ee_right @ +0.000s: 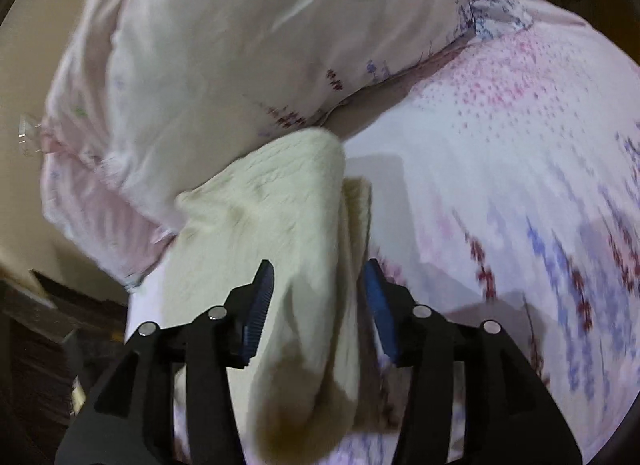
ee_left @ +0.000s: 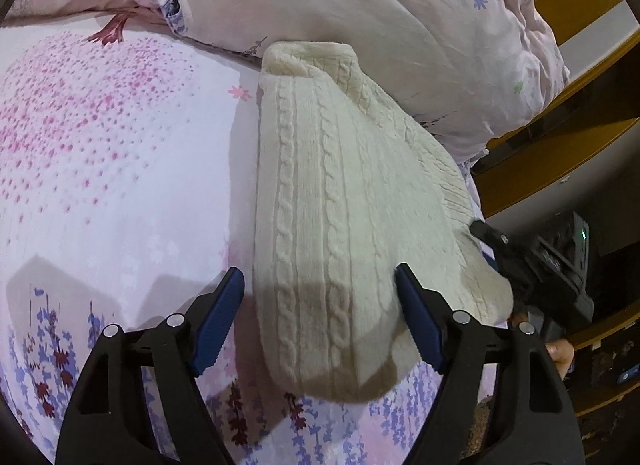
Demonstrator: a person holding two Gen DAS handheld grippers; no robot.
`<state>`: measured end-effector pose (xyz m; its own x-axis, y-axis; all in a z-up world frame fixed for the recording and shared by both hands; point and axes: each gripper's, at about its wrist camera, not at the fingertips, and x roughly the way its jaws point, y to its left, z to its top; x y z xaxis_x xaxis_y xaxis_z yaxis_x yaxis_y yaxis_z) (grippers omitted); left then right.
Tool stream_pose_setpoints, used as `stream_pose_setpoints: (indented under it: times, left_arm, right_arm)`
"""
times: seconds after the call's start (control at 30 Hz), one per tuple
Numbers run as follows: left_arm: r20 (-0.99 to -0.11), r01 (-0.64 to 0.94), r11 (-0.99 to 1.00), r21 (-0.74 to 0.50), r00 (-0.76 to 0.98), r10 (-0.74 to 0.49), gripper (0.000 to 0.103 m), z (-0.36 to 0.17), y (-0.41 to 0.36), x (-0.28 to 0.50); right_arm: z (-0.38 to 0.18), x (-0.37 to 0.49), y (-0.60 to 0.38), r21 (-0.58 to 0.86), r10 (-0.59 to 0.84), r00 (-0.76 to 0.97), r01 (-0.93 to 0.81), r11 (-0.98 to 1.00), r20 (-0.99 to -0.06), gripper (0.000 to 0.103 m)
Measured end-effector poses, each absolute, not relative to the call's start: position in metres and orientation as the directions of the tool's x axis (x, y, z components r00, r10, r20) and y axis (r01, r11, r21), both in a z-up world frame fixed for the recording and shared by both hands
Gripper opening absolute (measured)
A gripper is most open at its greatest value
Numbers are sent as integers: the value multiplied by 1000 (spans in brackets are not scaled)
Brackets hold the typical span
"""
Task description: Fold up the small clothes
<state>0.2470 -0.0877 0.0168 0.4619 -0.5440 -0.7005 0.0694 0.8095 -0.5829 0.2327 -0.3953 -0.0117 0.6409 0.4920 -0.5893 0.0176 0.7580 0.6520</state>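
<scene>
A cream cable-knit sweater lies folded into a long strip on the flowered bed sheet, its far end against a pale pillow. My left gripper hovers over the near end, open wide, with the knit showing between its blue pads and neither pad pressing it. In the blurred right wrist view the sweater runs up the middle with a raised fold. My right gripper is open around that fold, its pads standing a little off the cloth.
A rumpled pale pillow lies along the sweater's far side. The right hand-held gripper's black body and a person's thumb are at the bed's right edge. Yellow wooden furniture stands beyond.
</scene>
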Motion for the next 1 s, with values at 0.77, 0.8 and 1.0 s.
stream_pose_setpoints:
  times: [0.77,0.8,1.0]
  left_arm:
    - [-654,57,766,-641,482,-583,78,38,-56,247]
    - [-654,44,765,-643,488,-577,80,41,-53,259]
    - [-715,-41,790,-612,456,-530,82,37,-52,336]
  right_arm:
    - [-20,214,-414,692,537,629,1,722,-562,59]
    - [-17,225,-416,707,549,630,0,707,-549,59]
    - [-15,289,-419,740,583,586,44,671,-563,60]
